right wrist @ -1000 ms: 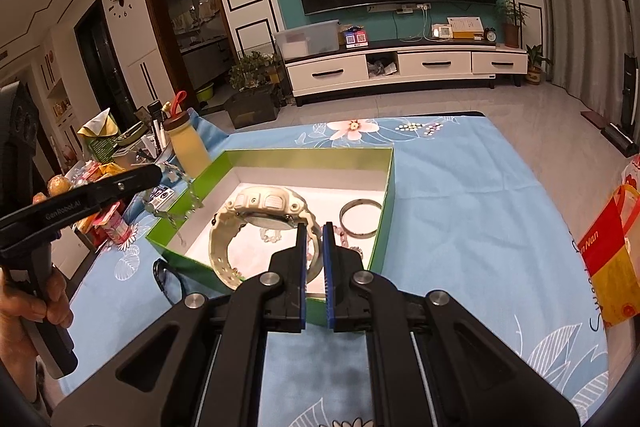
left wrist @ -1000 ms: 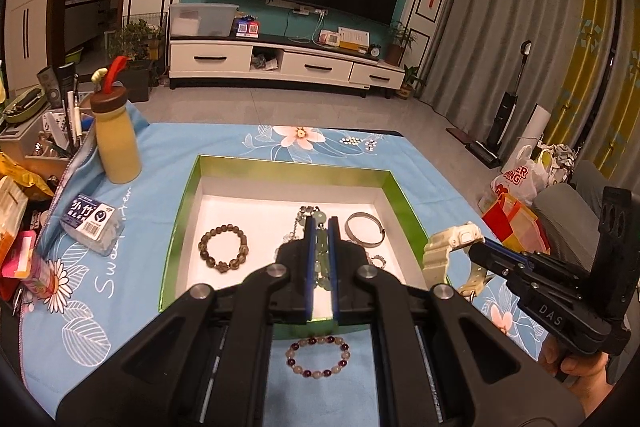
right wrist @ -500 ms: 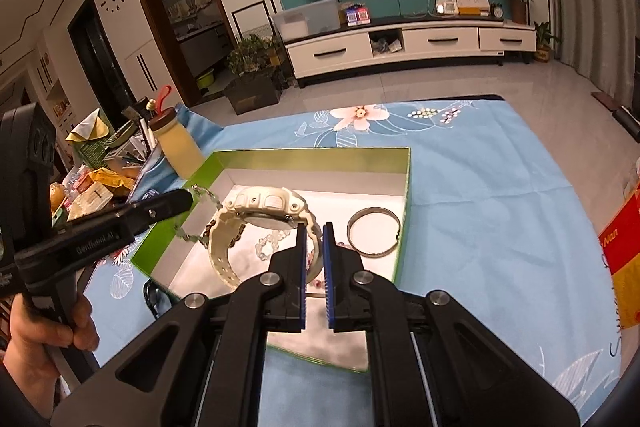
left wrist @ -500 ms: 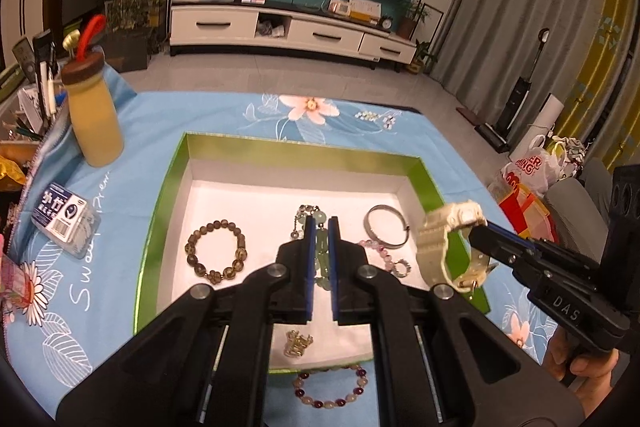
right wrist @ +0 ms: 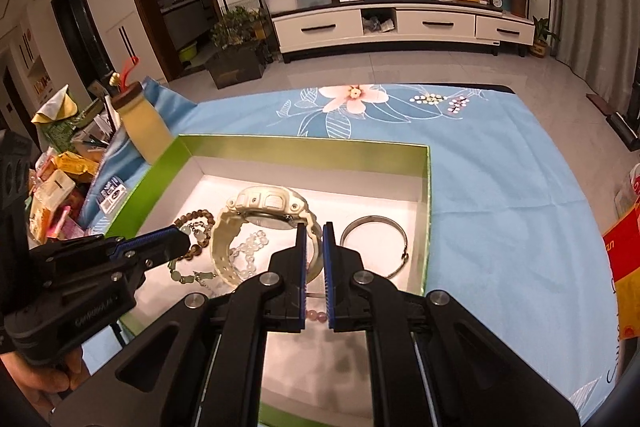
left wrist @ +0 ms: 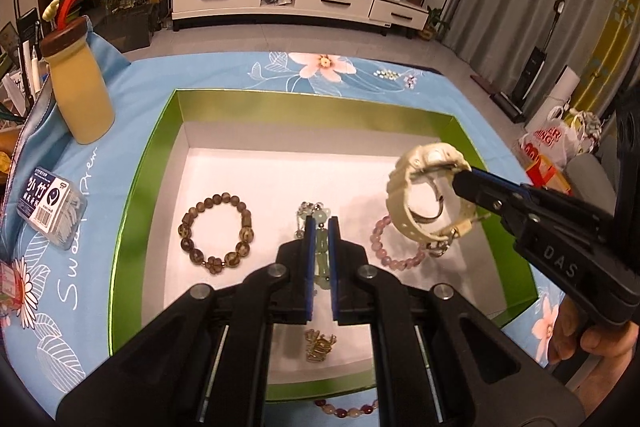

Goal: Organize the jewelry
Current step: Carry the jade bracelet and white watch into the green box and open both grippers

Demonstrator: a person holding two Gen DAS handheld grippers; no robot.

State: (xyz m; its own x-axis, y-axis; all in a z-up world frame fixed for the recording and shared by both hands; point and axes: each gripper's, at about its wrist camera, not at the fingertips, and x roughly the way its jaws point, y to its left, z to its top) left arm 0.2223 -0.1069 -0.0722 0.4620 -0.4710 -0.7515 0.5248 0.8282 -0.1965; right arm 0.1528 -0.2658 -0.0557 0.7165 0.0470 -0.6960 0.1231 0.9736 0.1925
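My right gripper [right wrist: 314, 227] is shut on the strap of a cream watch [right wrist: 264, 205] and holds it above the right part of the green box [left wrist: 160, 131]; it shows in the left wrist view too [left wrist: 424, 195]. My left gripper [left wrist: 321, 223] is shut on a pale green bead necklace [left wrist: 320, 247] over the box's middle. In the box lie a brown bead bracelet [left wrist: 216, 231], a pink bead bracelet [left wrist: 388, 251], a silver bangle [right wrist: 374, 245] and a small gold charm [left wrist: 318, 345].
A yellow bottle [left wrist: 78, 87] and a small blue pack [left wrist: 50, 203] stand left of the box on the blue flowered cloth [right wrist: 500, 167]. A dark bead bracelet [left wrist: 348, 409] lies on the cloth in front of the box. Clutter lines the left edge.
Both grippers have moved forward over the box. The watch has travelled from outside the box's right rim to above its right part. The necklace stays in my left gripper.
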